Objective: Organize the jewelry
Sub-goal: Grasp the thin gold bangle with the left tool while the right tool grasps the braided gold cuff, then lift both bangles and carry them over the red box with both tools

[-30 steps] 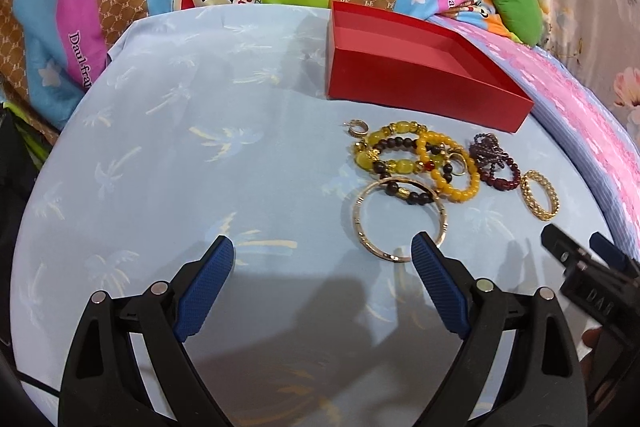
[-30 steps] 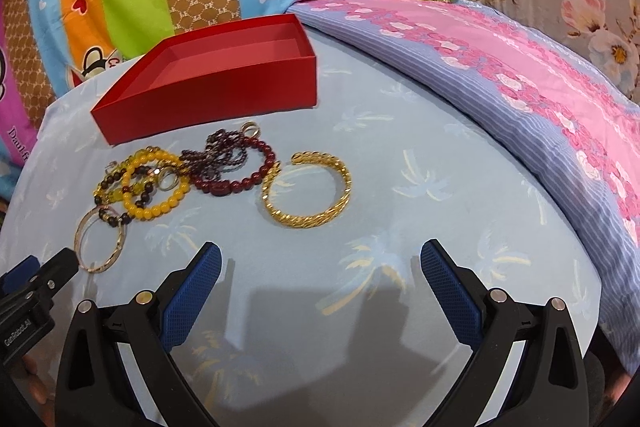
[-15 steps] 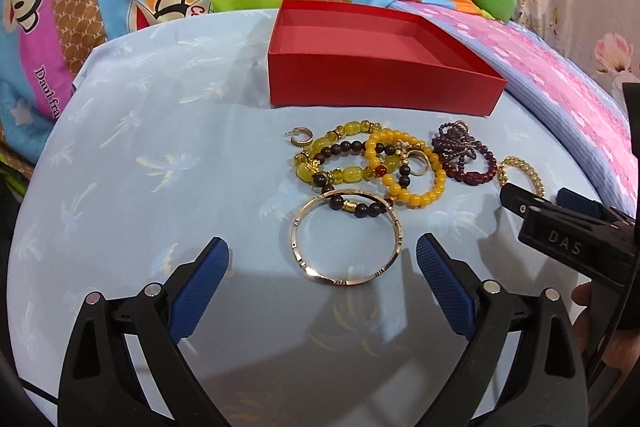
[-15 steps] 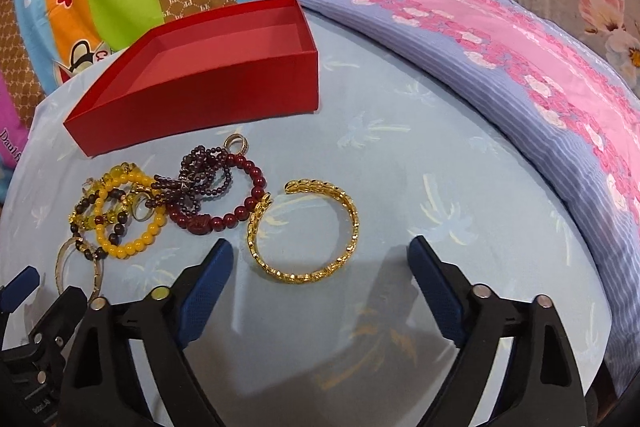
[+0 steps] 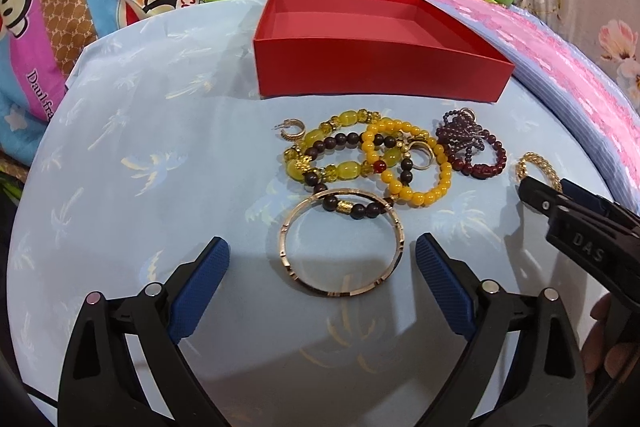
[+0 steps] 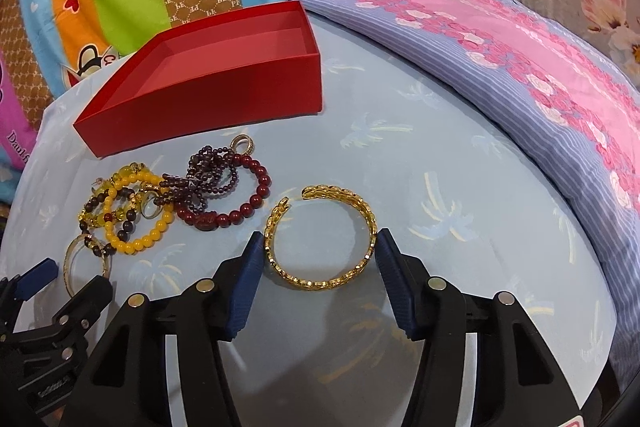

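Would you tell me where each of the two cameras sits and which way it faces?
Left wrist: on the left gripper, angled down at the rose-gold bangle; its open fingers and a bit of hand show.
Right wrist: on the right gripper, angled down; its jaws have just been closing around the gold chain bangle.
Shared: the red box, the bead bracelets, each other's gripper.

Your left gripper (image 5: 322,259) shows black arms, ribbed blue pads (image 5: 200,287), silver screws; your right gripper (image 6: 320,259) matches, "DAS" stamped at frame right.
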The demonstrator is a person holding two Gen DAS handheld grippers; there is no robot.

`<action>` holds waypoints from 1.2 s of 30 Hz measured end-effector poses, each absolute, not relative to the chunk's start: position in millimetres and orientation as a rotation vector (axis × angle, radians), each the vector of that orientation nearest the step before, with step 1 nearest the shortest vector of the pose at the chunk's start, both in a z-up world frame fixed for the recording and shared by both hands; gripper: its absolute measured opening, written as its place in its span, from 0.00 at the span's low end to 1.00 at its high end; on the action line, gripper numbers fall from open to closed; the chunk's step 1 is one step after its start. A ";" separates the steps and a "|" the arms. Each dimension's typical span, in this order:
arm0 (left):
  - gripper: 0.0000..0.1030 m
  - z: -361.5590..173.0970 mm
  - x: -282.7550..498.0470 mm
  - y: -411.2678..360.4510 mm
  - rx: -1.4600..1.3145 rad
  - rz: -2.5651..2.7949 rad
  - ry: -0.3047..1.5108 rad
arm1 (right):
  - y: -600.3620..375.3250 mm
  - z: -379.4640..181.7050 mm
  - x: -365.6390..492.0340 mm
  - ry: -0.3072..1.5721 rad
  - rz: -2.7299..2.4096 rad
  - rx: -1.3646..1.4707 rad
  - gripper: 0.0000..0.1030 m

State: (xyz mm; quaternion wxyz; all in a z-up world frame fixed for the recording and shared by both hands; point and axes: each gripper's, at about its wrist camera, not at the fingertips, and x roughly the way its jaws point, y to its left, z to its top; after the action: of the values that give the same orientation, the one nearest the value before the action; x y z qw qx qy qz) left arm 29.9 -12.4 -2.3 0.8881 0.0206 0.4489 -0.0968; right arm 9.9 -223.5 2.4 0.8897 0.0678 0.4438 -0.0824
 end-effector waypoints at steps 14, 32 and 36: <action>0.57 3.8 18.1 -18.6 0.059 -0.249 0.906 | -229.3 8.4 -6.5 0.923 -0.152 0.184 0.53; 0.57 98.2 111.8 -16.4 0.065 -0.276 0.750 | -225.8 103.1 104.3 0.780 -0.011 0.125 0.53; 0.57 106.8 158.7 -25.3 0.082 -0.272 0.730 | -223.5 101.0 154.6 0.814 0.021 0.145 0.53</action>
State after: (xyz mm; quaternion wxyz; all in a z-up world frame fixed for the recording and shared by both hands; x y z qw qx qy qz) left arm 158.7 -25.3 106.8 0.9243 0.0398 0.3557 -0.1325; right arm 154.6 -223.5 101.0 0.9157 0.0704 0.3956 0.0103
